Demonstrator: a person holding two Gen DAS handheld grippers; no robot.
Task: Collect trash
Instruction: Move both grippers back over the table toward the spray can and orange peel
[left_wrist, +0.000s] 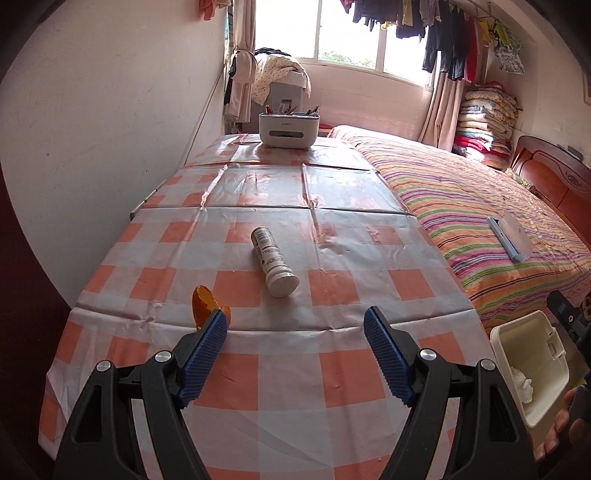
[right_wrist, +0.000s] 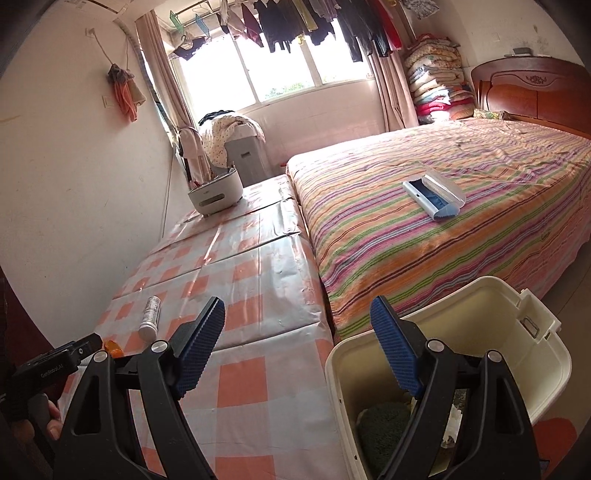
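Two pieces of trash are left on the checked tablecloth (left_wrist: 280, 373): a white cylindrical bottle (left_wrist: 274, 262) lying on its side near the middle, cap end toward the near edge, and a curled piece of orange peel (left_wrist: 207, 303) just nearer and to its left. They lie near each other but apart, and nothing touches either one.

The cream waste bin (right_wrist: 517, 332) stands beside the table's near corner, between table and bed, with its lid open. It already holds some rubbish — something dark green and rounded at the bottom in the right wrist view, and crumpled white paper in the left wrist view — so by my reading part of the collecting is done.

The left gripper (left_wrist: 295, 328) is spread wide and empty, aimed at the table with the peel showing just past the tip of its left finger. The right gripper (right_wrist: 297, 321) is also spread and empty, hanging over the gap between table edge and bin.

Further out, a white tissue-and-pen organiser (left_wrist: 289, 130) at the table's far end and an open glasses case (right_wrist: 434, 195) on the striped bedspread look like belongings rather than trash. What seems left is the peel and the bottle — both into the bin.
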